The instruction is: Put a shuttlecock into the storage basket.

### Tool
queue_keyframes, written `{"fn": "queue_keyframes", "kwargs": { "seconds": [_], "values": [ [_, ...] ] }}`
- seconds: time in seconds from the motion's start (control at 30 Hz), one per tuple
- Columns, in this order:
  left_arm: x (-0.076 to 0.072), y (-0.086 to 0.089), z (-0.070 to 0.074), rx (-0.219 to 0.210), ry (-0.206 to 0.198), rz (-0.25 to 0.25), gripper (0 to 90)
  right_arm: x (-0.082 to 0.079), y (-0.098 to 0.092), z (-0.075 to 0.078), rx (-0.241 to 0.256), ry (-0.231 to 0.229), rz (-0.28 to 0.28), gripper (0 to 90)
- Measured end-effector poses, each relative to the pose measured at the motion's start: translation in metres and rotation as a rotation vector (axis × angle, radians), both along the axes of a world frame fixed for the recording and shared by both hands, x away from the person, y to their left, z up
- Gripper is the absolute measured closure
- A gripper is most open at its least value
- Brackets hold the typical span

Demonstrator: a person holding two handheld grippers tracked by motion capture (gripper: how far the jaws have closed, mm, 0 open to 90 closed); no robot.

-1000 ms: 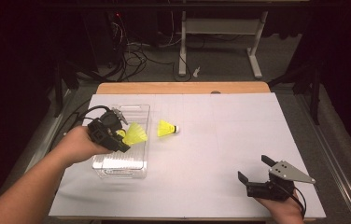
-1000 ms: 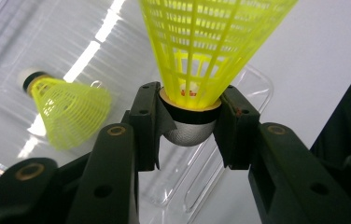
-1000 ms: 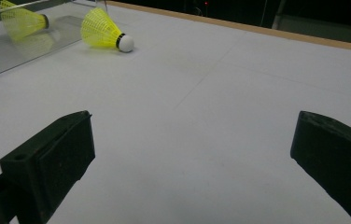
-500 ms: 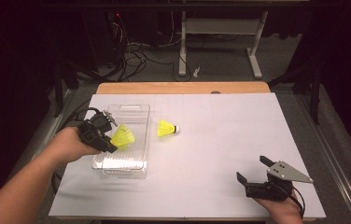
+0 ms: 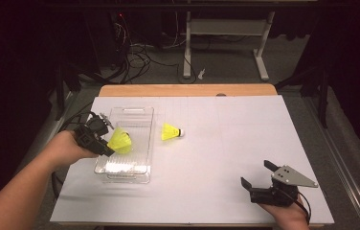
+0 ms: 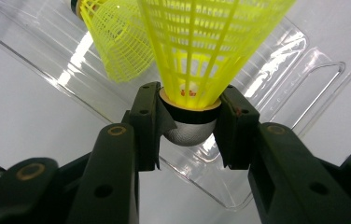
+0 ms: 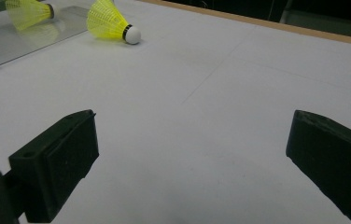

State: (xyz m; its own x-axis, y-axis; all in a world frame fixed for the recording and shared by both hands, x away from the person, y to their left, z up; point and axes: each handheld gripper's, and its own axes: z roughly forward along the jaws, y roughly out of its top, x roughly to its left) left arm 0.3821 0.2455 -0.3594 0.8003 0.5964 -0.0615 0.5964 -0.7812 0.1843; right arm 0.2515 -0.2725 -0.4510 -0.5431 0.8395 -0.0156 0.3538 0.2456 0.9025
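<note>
My left gripper (image 5: 106,143) is shut on the cork base of a yellow shuttlecock (image 5: 119,142), holding it over the left part of a clear plastic tray (image 5: 131,111). In the left gripper view both jaws of that gripper (image 6: 190,126) press on the cork, and the net skirt (image 6: 201,46) points away over the tray (image 6: 313,79). Another yellow shuttlecock (image 6: 113,42) shows just beyond, in the tray. A third shuttlecock (image 5: 171,132) lies on the table right of the tray. My right gripper (image 5: 256,173) rests open at the front right with nothing between its jaws.
A white sheet (image 5: 226,143) covers the table, and a wooden edge (image 5: 187,90) runs along the far side. The right gripper view looks across bare sheet to the lying shuttlecock (image 7: 110,23) and the tray (image 7: 5,46). Cables and desk legs stand behind the table.
My left gripper has carried its shuttlecock leftward across the tray, from near the right wall to the left side. The right gripper has stayed put.
</note>
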Motion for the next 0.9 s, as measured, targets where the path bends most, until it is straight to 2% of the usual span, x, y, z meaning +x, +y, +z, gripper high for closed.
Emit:
{"fn": "queue_keyframes", "kwargs": {
  "seconds": [0.07, 0.23, 0.4, 0.6, 0.73, 0.9],
  "values": [
    [0.0, -0.001, -0.002, 0.016, -0.004, -0.003, 64.5, 0.0, 0.0, 0.0, 0.0, 0.001, 0.002, 3.5],
    [0.001, -0.002, -0.006, 0.018, 0.006, -0.005, 64.5, 0.0, 0.001, 0.0, -0.003, 0.0, 0.009, 3.5],
    [0.003, -0.002, -0.016, 0.02, 0.022, 0.003, 64.4, 0.0, 0.001, 0.0, 0.001, -0.003, 0.012, 3.2],
    [0.006, -0.002, -0.024, 0.024, 0.037, 0.013, 64.5, -0.001, 0.0, 0.002, 0.022, -0.014, -0.001, 0.1],
    [0.006, -0.003, -0.029, 0.031, 0.059, 0.004, 64.4, -0.001, -0.001, 0.003, 0.026, -0.015, -0.014, 0.1],
    [0.006, -0.006, -0.034, 0.043, 0.066, -0.012, 64.4, -0.001, 0.0, 0.003, 0.024, -0.018, -0.01, 0.1]
  ]
}}
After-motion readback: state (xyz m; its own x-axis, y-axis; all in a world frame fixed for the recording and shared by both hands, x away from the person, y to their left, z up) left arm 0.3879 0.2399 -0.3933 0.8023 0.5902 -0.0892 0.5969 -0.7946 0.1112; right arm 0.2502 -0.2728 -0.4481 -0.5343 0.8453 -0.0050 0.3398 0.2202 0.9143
